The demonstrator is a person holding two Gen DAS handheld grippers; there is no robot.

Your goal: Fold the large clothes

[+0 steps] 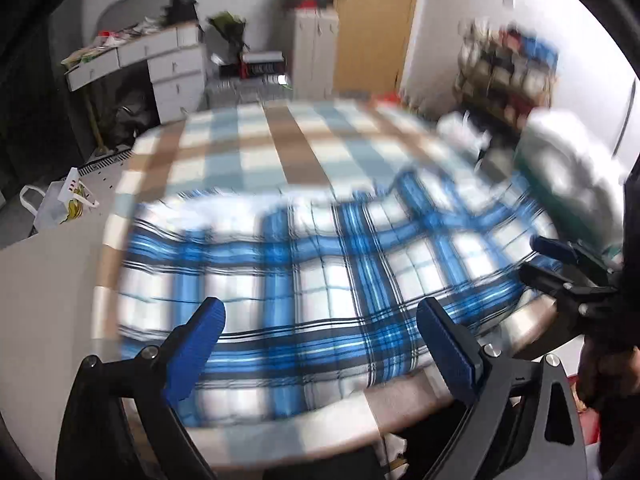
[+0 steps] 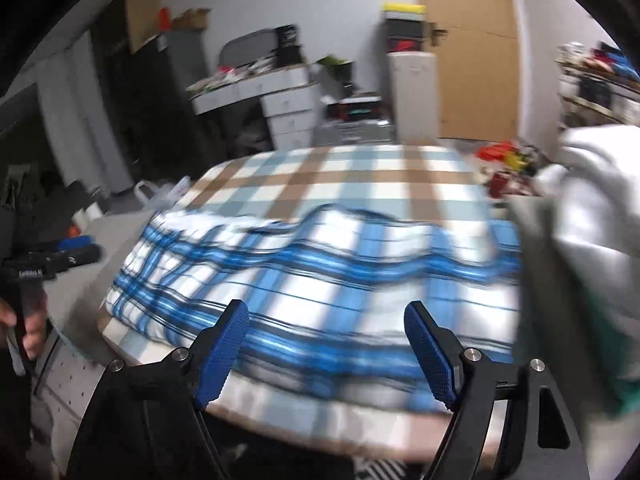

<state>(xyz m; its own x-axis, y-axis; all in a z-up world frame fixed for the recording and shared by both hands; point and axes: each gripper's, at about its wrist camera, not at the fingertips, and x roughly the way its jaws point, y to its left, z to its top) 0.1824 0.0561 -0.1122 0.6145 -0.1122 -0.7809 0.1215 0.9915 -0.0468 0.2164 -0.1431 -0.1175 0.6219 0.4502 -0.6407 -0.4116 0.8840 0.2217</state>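
the blue plaid garment [image 1: 304, 272] lies spread just beyond my fingertips, on the checked cloth [image 1: 256, 140] covering the table, its far edge rumpled into a wavy ridge. my left gripper [image 1: 320, 344] stands released, pads wide, nothing between them; my right gripper [image 2: 326, 348] likewise hangs open and empty above the near hem. both views are smeared with motion. to fold well, i judge i should settle first, then take the near edge at two matching points, one for each gripper, and carry it evenly so the crease runs straight. off to my right fingers' side sits a pile of pale clothes [image 2: 592, 208]. a small white label on the left gripper's body shows in the right view, too blurred to read.
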